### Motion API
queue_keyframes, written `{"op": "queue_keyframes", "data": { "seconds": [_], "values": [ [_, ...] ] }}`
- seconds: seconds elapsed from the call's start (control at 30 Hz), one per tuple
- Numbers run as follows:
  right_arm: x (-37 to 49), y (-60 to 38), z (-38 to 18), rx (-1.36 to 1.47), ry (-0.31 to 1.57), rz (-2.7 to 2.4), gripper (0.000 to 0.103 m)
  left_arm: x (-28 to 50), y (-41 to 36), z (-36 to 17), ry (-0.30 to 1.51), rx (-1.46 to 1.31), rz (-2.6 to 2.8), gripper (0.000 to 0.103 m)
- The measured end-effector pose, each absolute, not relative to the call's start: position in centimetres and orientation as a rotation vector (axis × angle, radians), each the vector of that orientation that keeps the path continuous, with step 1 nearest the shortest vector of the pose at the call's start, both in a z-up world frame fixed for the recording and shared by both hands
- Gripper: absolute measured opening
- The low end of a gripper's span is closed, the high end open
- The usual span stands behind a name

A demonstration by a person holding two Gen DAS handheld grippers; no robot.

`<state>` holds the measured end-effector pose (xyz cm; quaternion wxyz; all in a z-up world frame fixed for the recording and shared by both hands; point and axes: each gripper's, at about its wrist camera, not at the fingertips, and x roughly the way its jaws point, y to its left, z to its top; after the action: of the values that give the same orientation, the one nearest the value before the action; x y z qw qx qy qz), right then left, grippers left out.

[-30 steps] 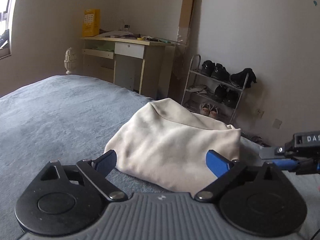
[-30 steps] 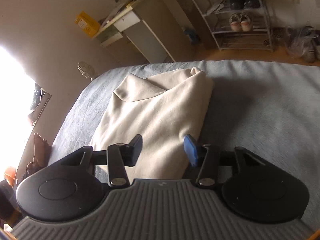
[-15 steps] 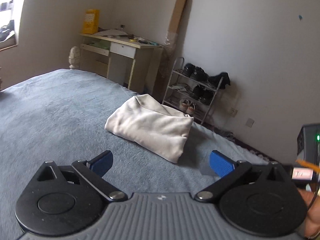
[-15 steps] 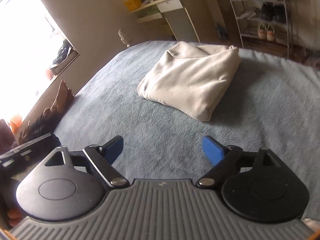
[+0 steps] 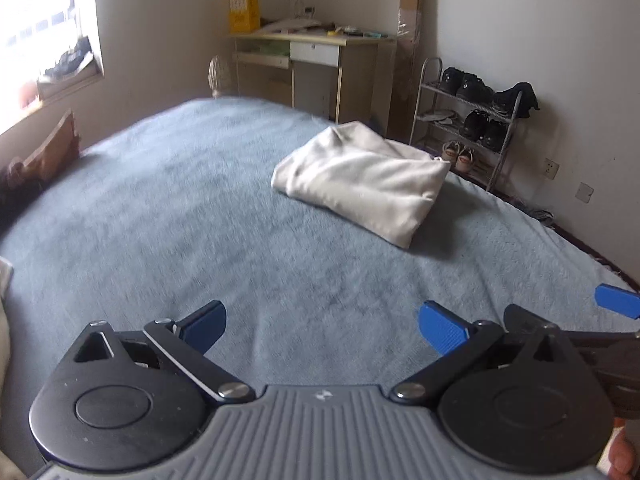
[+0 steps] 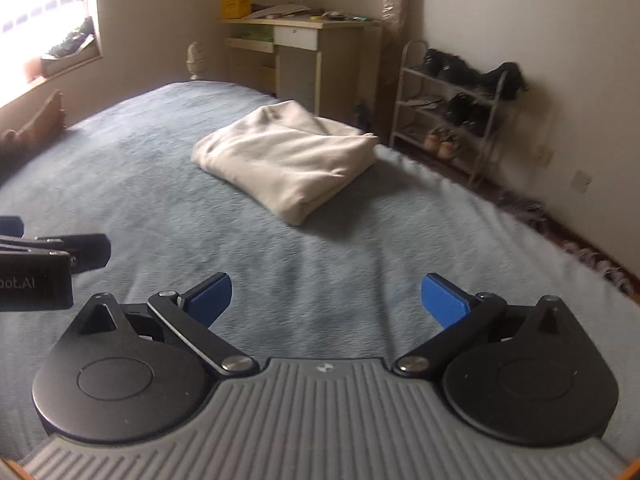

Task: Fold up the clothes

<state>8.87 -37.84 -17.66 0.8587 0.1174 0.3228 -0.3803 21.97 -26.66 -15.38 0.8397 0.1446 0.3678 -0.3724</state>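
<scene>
A cream garment [image 5: 360, 180] [image 6: 284, 160] lies folded in a thick rectangle on the blue bed cover [image 5: 180, 220] [image 6: 360, 248], toward the far side. My left gripper [image 5: 322, 320] hovers well short of it, open, with only bed cover between its blue pads. My right gripper [image 6: 328, 298] is also back from the garment; its jaws are opening wide and nothing is between them. One blue pad of the right gripper [image 5: 616, 300] shows at the right edge of the left wrist view. The left gripper's finger [image 6: 80, 250] shows at the left edge of the right wrist view.
Beyond the bed stand a desk [image 5: 312, 48] [image 6: 320, 36] with clutter and a yellow box [image 5: 243, 8], and a metal shoe rack [image 5: 472, 120] [image 6: 448, 100] against the right wall. A brown item [image 5: 52, 152] lies at the bed's left edge under the window.
Both grippers drew back and up from the garment, which now lies farther off, folded on the bed. The right jaws spread from half open to wide, and the right view rolled level.
</scene>
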Motion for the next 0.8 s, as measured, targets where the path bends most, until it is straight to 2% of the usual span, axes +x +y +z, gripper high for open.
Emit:
{"op": "queue_keyframes", "data": {
  "seconds": [0.4,0.8],
  "values": [
    [8.5,-38.2,-16.9,0.169,0.657,-0.86,0.102,22.6,-25.4,-15.5,0.801,0.173,-0.714,0.103],
    [8.8,-38.6,-16.8,0.197,0.662,-0.903,0.102,22.1,-25.7,-15.3,0.767,0.189,-0.682,0.103]
  ]
}}
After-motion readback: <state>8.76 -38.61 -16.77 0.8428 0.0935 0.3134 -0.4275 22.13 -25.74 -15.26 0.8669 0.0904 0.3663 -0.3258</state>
